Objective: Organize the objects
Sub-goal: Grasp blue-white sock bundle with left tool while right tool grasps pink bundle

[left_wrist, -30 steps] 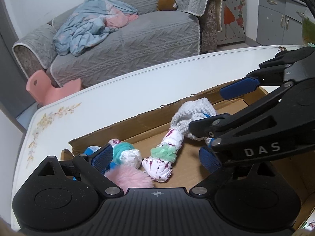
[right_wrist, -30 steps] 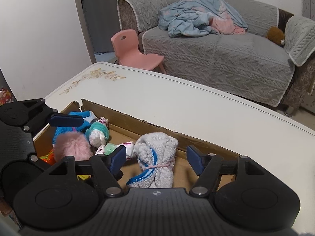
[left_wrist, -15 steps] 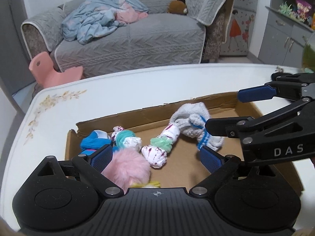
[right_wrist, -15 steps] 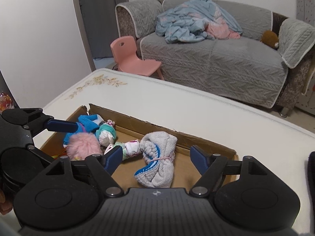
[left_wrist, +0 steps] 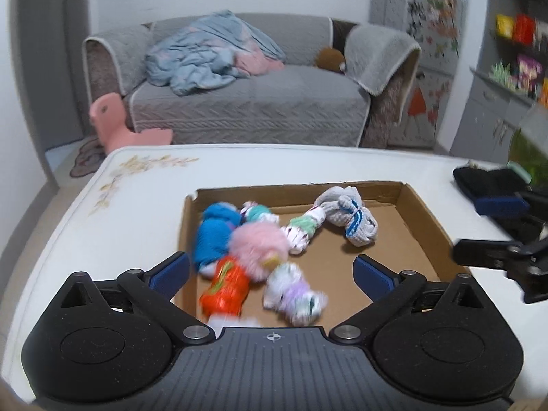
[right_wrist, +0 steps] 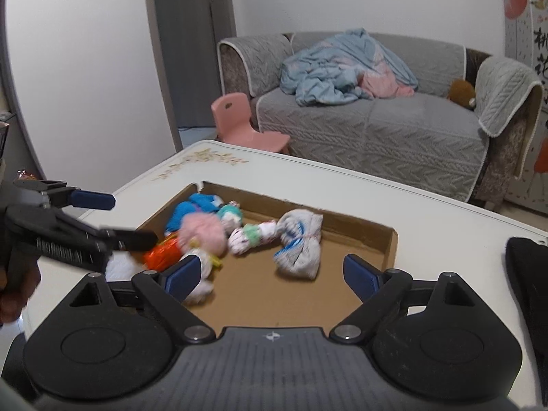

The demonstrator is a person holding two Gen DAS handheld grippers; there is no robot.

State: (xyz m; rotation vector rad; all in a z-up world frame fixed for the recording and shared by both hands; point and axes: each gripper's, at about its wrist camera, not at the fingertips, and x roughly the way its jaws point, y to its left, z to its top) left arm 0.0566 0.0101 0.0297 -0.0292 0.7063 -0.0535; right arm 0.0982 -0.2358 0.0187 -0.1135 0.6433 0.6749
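A shallow cardboard box (left_wrist: 422, 213) on the white table holds several rolled sock bundles. Among them are a grey-white one with blue stripes (left_wrist: 352, 220) (right_wrist: 301, 244), a white patterned one with a green band (left_wrist: 301, 233), a pink fluffy ball (left_wrist: 260, 246) (right_wrist: 203, 233), a blue one (left_wrist: 215, 236) and an orange one (left_wrist: 226, 291). My left gripper (left_wrist: 272, 270) hangs above the box's near edge, jaws opening, nothing between the pads. My right gripper (right_wrist: 270, 274) is also above the near edge, jaws opening and empty, the grey bundle lying ahead of it.
The white table (left_wrist: 137, 185) has a floral print at its far left corner. A black object (right_wrist: 527, 274) lies on the table right of the box. Beyond the table stand a grey sofa (right_wrist: 376, 126) and a pink child's chair (right_wrist: 239, 120).
Both grippers have drawn back and risen from the box. The right jaws have widened around the grey bundle, which stays in the box. The left gripper has rolled level.
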